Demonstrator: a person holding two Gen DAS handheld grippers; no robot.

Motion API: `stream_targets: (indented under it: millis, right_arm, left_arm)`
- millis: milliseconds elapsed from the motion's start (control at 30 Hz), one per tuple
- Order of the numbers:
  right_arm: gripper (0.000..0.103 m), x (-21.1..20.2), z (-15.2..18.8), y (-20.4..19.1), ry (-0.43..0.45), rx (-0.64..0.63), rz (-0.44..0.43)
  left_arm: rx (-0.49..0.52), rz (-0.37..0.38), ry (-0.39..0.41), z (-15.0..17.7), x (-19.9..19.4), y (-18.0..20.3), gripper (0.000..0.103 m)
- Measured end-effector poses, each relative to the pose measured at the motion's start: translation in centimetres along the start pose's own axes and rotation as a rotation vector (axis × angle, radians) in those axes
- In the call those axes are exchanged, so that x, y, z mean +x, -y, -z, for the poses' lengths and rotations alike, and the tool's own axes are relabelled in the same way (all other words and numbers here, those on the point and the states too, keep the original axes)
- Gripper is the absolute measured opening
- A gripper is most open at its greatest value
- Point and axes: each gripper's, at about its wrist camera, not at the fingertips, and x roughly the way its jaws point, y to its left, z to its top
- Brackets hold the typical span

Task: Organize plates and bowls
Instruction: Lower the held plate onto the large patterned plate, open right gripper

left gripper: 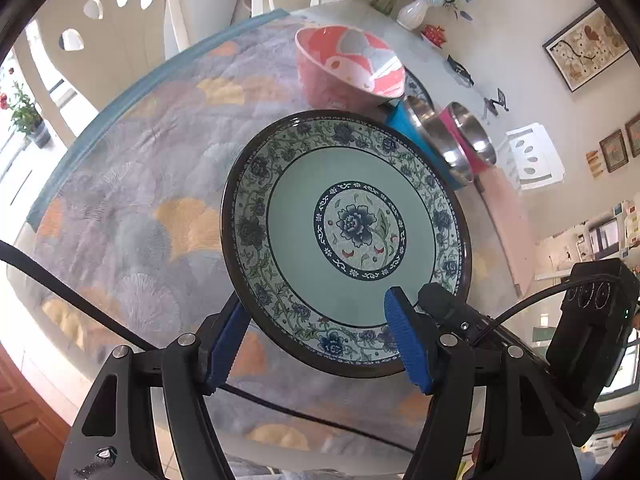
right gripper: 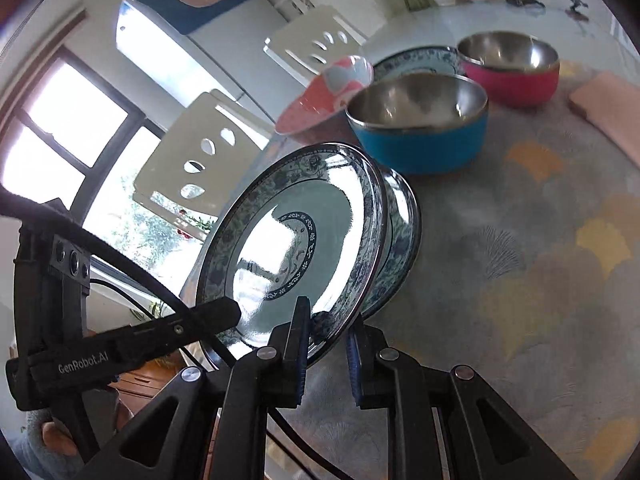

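The right gripper (right gripper: 328, 354) is clamped on the rim of a floral plate (right gripper: 304, 240), lifted and tilted above the surface (right gripper: 540, 300); the left gripper (left gripper: 316, 340) straddles the same rim, whether pressing I cannot tell; beyond stand a blue bowl (right gripper: 424, 140), a pink bowl (right gripper: 332, 96), a red bowl (right gripper: 516, 80) and another plate (right gripper: 416, 62); nothing looks stacked yet, so most sorting remains.

"GenRobot.AI" in white on the black left tool (right gripper: 84, 357).
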Motion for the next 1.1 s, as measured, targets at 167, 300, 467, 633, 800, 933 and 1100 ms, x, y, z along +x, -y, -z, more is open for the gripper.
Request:
stream_targets:
  millis: [167, 300, 467, 633, 800, 933, 1100]
  right_arm:
    - [0.016, 1.2, -0.5, -0.2, -0.008, -0.003, 0.029]
    - [0.016, 1.0, -0.4, -0.2, -0.022, 0.003, 0.040]
    - [0.016, 0.5, 0.0, -0.9, -0.023, 0.004, 0.050]
    - [0.017, 0.7, -0.1, -0.7, -0.056, 0.024, 0.059]
    - [0.022, 0.9, -0.6, -0.5, -0.084, 0.042, 0.081]
    - [0.052, 0.3, -1.1, -0.4, -0.086, 0.031, 0.151]
    - [0.054, -2.0, -1.9, 1.0, -0.041, 0.091, 0.166]
  left_arm:
    - [-0.002, 0.005, -0.019, -0.1, 0.7, -0.9, 0.066]
    - [0.006, 0.009, -0.029, -0.2, 0.9, -1.0, 0.066]
    - [0.023, 0.001, -0.039, -0.3, 1.1, -0.9, 0.066]
    - [0.044, -0.008, -0.047, -0.2, 1.1, -0.6, 0.066]
    - [0.048, -0.017, -0.042, -0.3, 0.6, -0.8, 0.066]
    - [0.052, -0.039, -0.007, -0.7, -0.5, -1.2, 0.068]
    - [0.019, -0.046, 0.011, -1.3, -1.6, -2.4, 0.068]
